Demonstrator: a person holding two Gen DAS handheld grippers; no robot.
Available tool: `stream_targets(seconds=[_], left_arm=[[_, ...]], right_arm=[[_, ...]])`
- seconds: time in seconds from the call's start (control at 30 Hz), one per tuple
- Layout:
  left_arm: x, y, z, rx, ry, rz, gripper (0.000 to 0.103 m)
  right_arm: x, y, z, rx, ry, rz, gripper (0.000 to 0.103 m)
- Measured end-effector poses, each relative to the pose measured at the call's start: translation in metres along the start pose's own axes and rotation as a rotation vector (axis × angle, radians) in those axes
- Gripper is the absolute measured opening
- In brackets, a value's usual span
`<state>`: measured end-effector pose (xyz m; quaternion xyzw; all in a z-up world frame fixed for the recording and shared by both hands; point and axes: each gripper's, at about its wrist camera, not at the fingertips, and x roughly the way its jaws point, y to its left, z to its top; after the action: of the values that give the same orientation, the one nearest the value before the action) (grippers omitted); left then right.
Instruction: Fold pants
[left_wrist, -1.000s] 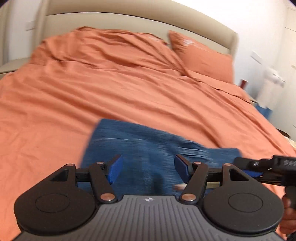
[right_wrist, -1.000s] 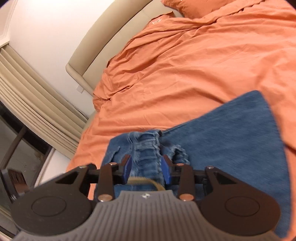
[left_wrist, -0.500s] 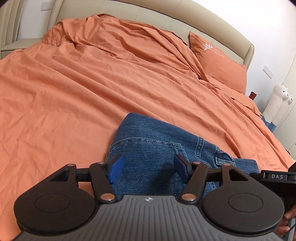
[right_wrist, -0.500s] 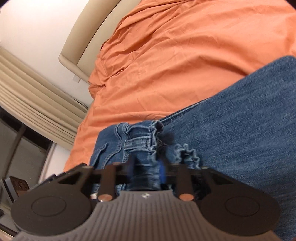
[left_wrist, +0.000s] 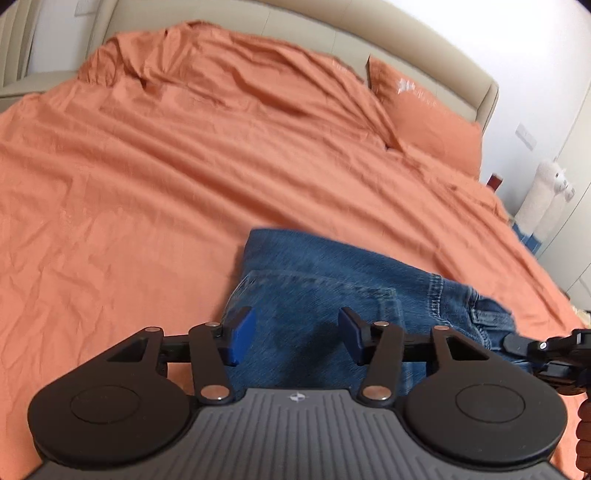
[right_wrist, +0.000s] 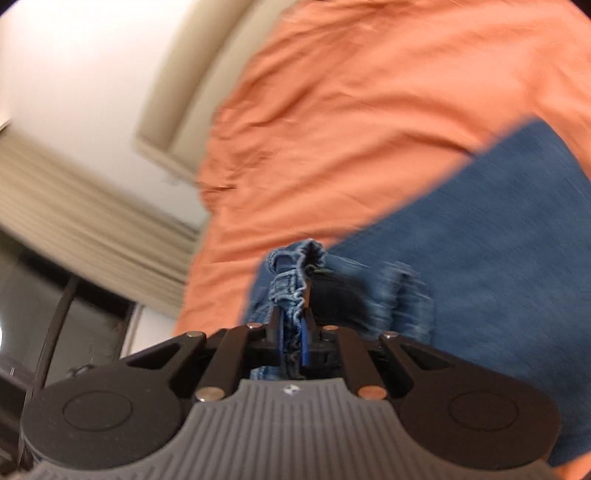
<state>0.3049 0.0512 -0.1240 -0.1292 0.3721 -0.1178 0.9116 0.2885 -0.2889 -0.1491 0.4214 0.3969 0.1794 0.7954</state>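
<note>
A: Where are the jeans (left_wrist: 317, 291) lying?

B: On the bed, on the orange bedspread (left_wrist: 166, 177). They sit just ahead of the left tool (left_wrist: 295, 334) and run under it, with the denim filling the gap between its two blue pads.

A: Is the left tool gripping them?

B: No. Its jaws are spread wide, one pad to each side, and nothing is caught between them. I cannot tell whether the pads touch the cloth below.

A: And the right tool (right_wrist: 293, 338)?

B: Pressed together on a bunched, frayed edge of the jeans (right_wrist: 498, 251). A ruffled strip of denim stands up out of the jaws just ahead of the tips. The rest of the cloth spreads out ahead and to the right of that tool, flat on the bedspread (right_wrist: 369, 110). That view is blurred, so finer detail is lost.

A: Can the right tool be seen from the left one?

B: Yes, its black frame (left_wrist: 554, 350) reaches in from the far right, near the stitched seam end of the jeans.

A: What else lies ahead of the left tool?

B: Far ahead is a beige padded headboard (left_wrist: 424, 70). An orange pillow (left_wrist: 424, 125) leans near it, ahead and to the right. A white plush toy (left_wrist: 546, 192) stands off the bed's right side.

A: And beside the right tool?

B: Beige curtains (right_wrist: 85, 221) off to its left, over a dark window.
</note>
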Motion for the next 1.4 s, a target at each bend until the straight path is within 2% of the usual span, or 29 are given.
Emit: stream_targets(seconds=[0.07,0.2,0.27,0.33,0.37,0.67,0.7,0.73,0.8,0.9,0.97,1.1,1.2,1.27,1.4], left_arm=[[0.007,0.001,-0.002,0.012,0.011,0.007,0.06],[0.015,0.001,-0.001,0.023,0.024,0.006,0.06],[0.017,0.001,-0.003,0.027,0.028,0.005,0.06],[0.019,0.002,-0.004,0.029,0.03,0.003,0.06],[0.019,0.002,-0.003,0.026,0.028,0.0,0.06],[0.017,0.009,0.002,-0.026,-0.007,-0.03,0.06],[0.017,0.009,0.003,-0.033,-0.013,-0.03,0.06],[0.017,0.01,0.004,-0.039,-0.018,-0.03,0.06],[0.015,0.011,0.005,-0.043,-0.029,-0.024,0.06],[0.011,0.013,0.006,-0.043,-0.054,0.022,0.043],[0.008,0.016,0.009,-0.06,-0.071,0.031,0.042],[-0.007,0.024,0.014,-0.12,-0.109,-0.011,0.042],[-0.021,0.027,0.015,-0.138,-0.167,0.007,0.042],[-0.026,0.032,0.015,-0.156,-0.163,-0.033,0.042],[-0.036,0.038,0.017,-0.183,-0.173,-0.068,0.042]], right_arm=[[0.006,-0.015,-0.001,0.028,0.013,-0.051,0.002],[0.015,-0.024,0.0,0.034,0.022,-0.073,0.004],[0.014,-0.023,0.003,0.019,0.019,-0.068,0.013],[0.009,-0.023,0.005,0.012,0.002,-0.084,0.036],[0.007,-0.025,0.006,0.012,-0.003,-0.082,0.037],[0.033,-0.055,0.011,0.103,0.029,-0.017,0.036],[0.035,-0.056,0.01,0.104,0.03,-0.006,0.032],[0.037,-0.056,0.009,0.103,0.027,-0.001,0.021],[0.037,-0.054,0.008,0.095,0.021,0.004,0.018],[0.031,-0.031,0.008,-0.022,0.0,-0.037,0.015],[0.027,-0.009,0.008,-0.117,-0.015,-0.074,0.014],[0.017,0.046,0.015,-0.231,-0.024,-0.125,0.013],[0.016,0.096,0.028,-0.305,-0.01,-0.165,0.013],[0.012,0.13,0.036,-0.353,-0.01,-0.181,0.013],[0.001,0.186,0.048,-0.423,-0.034,-0.233,0.013]])
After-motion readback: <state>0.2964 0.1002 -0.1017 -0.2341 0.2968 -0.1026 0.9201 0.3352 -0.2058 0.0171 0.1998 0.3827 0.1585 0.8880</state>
